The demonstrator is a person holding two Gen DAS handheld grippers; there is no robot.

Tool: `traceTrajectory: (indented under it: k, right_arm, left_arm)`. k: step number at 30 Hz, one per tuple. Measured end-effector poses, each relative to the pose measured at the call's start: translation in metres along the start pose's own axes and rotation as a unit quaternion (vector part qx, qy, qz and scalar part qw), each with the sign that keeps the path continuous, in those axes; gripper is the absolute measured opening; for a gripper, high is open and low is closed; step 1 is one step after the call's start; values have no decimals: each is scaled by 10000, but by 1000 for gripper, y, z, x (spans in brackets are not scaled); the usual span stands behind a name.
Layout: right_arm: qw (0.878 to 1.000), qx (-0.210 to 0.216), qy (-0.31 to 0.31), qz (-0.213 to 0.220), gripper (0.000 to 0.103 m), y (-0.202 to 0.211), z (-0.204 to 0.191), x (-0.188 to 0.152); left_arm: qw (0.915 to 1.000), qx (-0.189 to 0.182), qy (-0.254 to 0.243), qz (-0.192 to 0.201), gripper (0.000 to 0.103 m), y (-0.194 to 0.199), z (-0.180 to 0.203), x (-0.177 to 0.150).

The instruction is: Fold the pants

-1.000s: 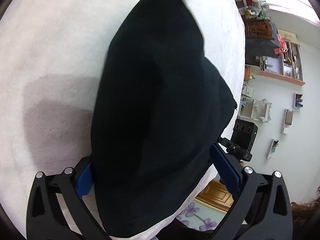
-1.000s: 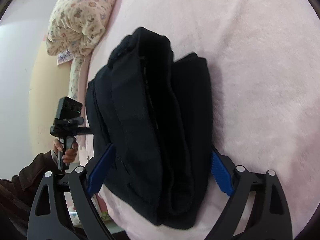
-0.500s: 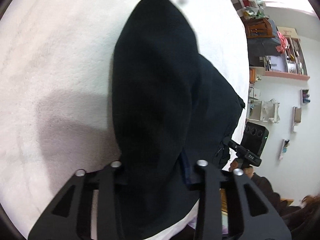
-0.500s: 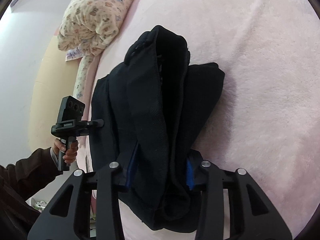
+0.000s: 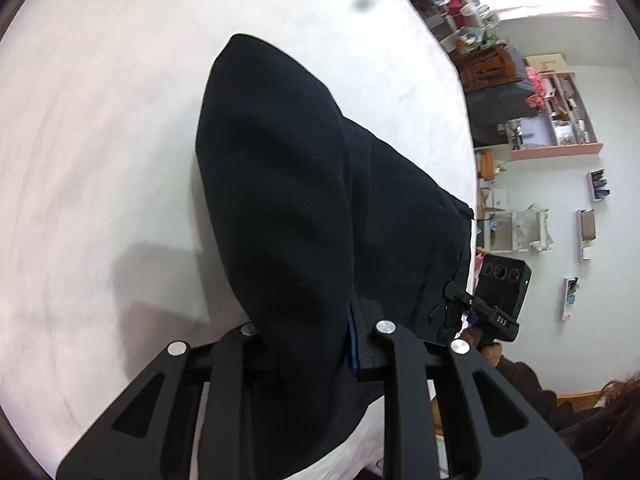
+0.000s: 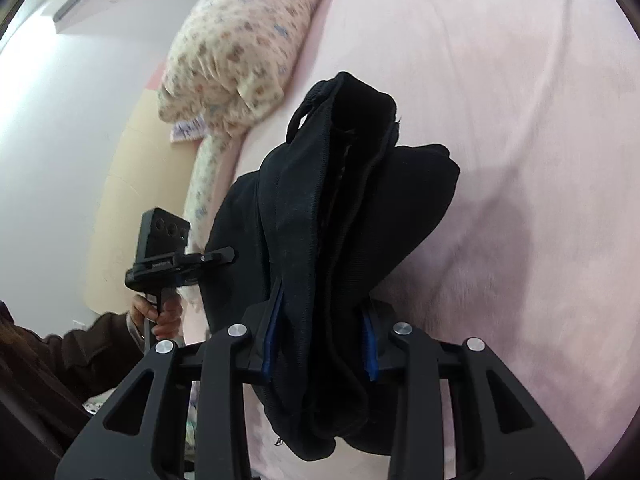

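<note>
My left claw (image 5: 312,344) is matte black plastic, each finger a long slab with triangular cut-outs and round silver screw heads at the joints. A strip of blue pad lines the inner face of one finger (image 5: 353,340). My right claw (image 6: 316,344) is built the same, with blue pads (image 6: 370,354) on both inner faces. Seen from the side, each handle carries a black box with three round lenses, and a small green light glows on the one in my right hand. My sleeve (image 6: 76,350) is dark brown.
</note>
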State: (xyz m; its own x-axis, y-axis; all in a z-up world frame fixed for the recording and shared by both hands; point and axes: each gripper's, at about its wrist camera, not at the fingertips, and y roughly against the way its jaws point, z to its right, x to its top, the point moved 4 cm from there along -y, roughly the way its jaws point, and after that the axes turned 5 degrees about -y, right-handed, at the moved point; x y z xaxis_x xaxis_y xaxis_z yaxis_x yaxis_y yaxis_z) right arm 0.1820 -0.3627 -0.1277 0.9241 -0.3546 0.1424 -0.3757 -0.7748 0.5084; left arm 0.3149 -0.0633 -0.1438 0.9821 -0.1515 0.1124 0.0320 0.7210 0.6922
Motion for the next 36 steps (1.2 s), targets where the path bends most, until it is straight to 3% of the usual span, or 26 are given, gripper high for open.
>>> traceTrajectory:
  k: [5,11,14,17,19,20,22,23,24,27,29,30,31,33,36]
  right_arm:
    - [9989,-152,150,425,34,17,-7,46]
    - [9964,-489,44,684,34,19,10,99]
    - [9953,-635,-82,720,34,17,25,112]
    - [9927,-938,-263,713,34,8,44,116]
    - [9863,-1363,-439,817,41,0,58,117]
    - [9833,-1533,-474,863,46,-4,61,116]
    - [9763,-1835,-503,1030,69,-5,63,113]
    - [9708,-2078,-478,1098,73,-4,62,111]
    - [9677,-2208,-443,1132,73,-1,60,109]
    - [9612,-2285,-334,1512,73,28,52,102]
    - [9468,-2337,-169,2206,73,62,41,98]
    - [9403,-2354,22,2458,70,71,31,97]
    - [9362,-2395,207,2565,64,73,22,97]
    - [9282,-2618,889,2489,60,60,-2,100]
    - [9214,-2912,1583,2027,55,18,-22,101]
  left_arm:
    - [9995,12,-173,282,21,-8,18,45]
    - [9979,351,-350,416,21,-43,32,98]
    - [9974,496,-340,387,22,-57,30,107]
    - [9947,877,-383,385,23,-71,21,110]
    - [9932,1004,-385,458,31,-75,17,111]
    - [9913,1143,-434,481,40,-76,15,111]
    - [9866,1449,-415,625,60,-74,11,108]
    - [9828,1649,-353,747,76,-68,6,105]
    - [9796,1789,-297,867,85,-61,4,104]
    - [9638,2191,-357,1479,87,-25,6,96]
    - [9441,2510,-768,1994,89,0,20,88]
    - [9283,2677,-1152,2310,95,13,38,83]
    - [9191,2730,-1409,2467,97,17,54,79]
    - [9128,2612,-1841,2545,101,10,86,74]
    - [9190,2554,-2124,2125,101,-24,107,70]
